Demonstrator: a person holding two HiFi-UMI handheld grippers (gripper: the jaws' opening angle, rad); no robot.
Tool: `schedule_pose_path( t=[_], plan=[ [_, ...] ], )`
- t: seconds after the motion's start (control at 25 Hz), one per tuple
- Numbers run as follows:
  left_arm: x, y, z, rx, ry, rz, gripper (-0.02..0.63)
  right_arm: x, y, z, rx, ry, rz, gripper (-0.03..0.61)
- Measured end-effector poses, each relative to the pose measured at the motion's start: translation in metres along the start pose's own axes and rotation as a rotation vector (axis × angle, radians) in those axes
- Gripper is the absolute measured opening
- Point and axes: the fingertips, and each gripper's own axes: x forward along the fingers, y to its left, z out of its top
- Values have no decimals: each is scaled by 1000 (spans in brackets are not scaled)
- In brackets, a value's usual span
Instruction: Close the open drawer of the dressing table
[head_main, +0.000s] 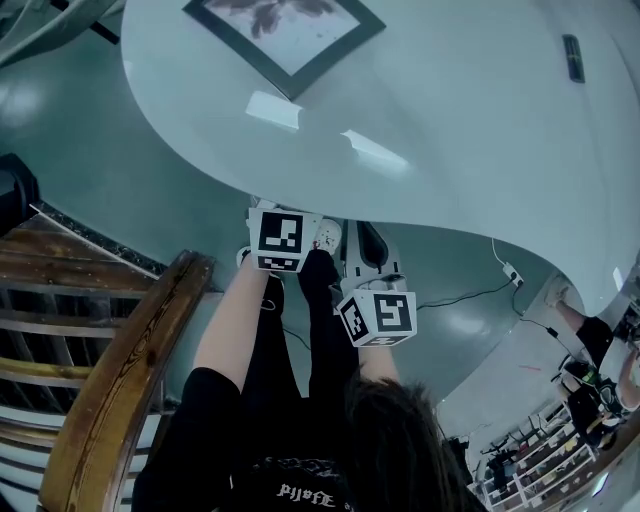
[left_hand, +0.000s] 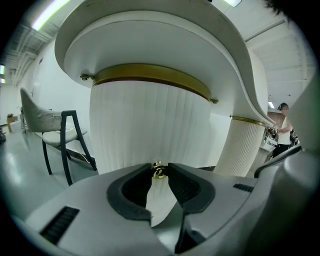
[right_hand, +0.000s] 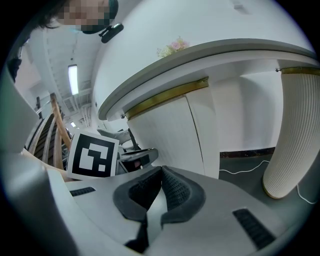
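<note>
The dressing table's worktop (head_main: 450, 150) is a broad, glossy white slab with a curving edge, seen whole only in the head view. Under it, the left gripper view alone shows the drawer front (left_hand: 150, 125): a rounded, vertically ribbed white panel capped by a brass-coloured band (left_hand: 150, 72). A small gold knob (left_hand: 159, 171) sits on that panel, and the left hand-held gripper (left_hand: 160, 166) is clenched on it. The right hand-held gripper (right_hand: 160, 172) has its textured black pads pressed together, holding nothing.
</note>
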Motion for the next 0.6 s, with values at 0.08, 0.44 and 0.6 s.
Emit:
schedule_pose_path(
  t=[0.08, 0.44, 0.6],
  plan=[
    [1, 0, 1, -4, -1, 4, 118, -1, 0, 0, 1, 2, -2, 26],
    [2, 2, -3, -32, 7, -8, 132, 0, -1, 3, 53, 4, 8, 26],
    [-11, 4, -14, -102, 54, 7, 187, -8, 3, 1, 88, 34, 31, 26]
  ],
)
